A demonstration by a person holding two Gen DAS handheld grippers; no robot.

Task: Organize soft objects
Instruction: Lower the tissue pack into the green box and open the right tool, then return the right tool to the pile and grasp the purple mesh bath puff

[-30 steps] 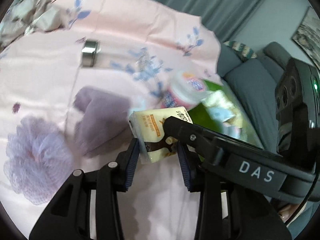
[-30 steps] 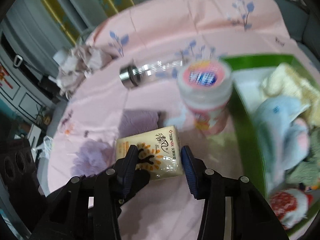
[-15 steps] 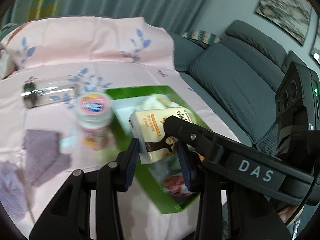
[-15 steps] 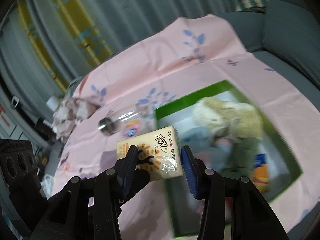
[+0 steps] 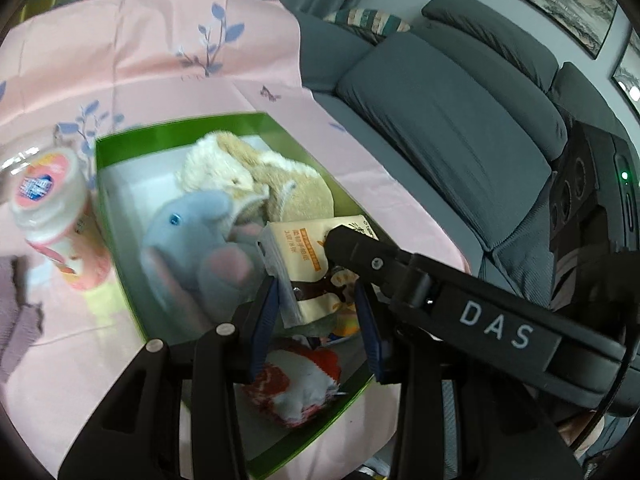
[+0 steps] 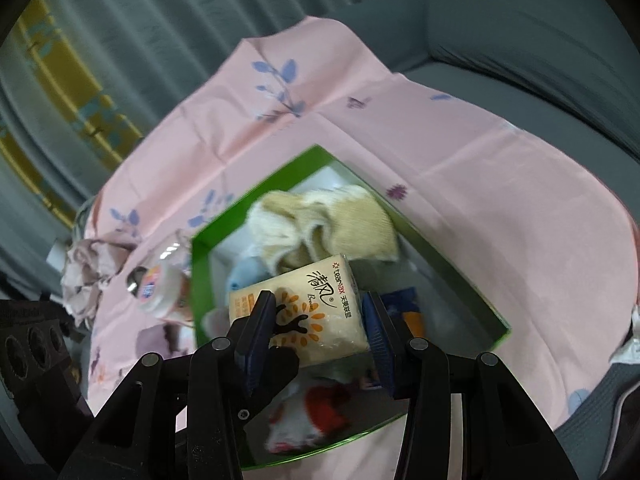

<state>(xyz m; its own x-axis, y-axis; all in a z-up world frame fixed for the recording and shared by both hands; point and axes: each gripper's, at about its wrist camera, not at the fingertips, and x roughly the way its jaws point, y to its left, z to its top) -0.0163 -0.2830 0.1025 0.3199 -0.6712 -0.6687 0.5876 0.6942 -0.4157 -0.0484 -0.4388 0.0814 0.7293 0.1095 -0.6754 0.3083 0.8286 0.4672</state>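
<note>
- Tissue pack (image 6: 304, 312) now hangs over the green box (image 5: 120, 208); a second ago it was above the pink cloth (image 5: 160, 60).
- Left claw (image 5: 316, 316) and right claw (image 6: 316, 332) both clamp it.
- Lowering comes next, probably.

The tissue pack (image 5: 304, 268) is partly covered in the left wrist view by the other gripper's black finger (image 5: 360, 248) lying across its upper right corner. In the right wrist view the pack (image 6: 308, 312) hides most of the blue plush elephant (image 6: 246, 272) in the green box (image 6: 200, 248). The red and white soft toy (image 6: 308, 416) there is smeared by blur, and its shape cannot be made out. The pink-lidded jar (image 5: 48, 196) is blurred, its label unreadable. A purple cloth (image 5: 16, 312) is cut off by the left wrist picture's left edge.
</note>
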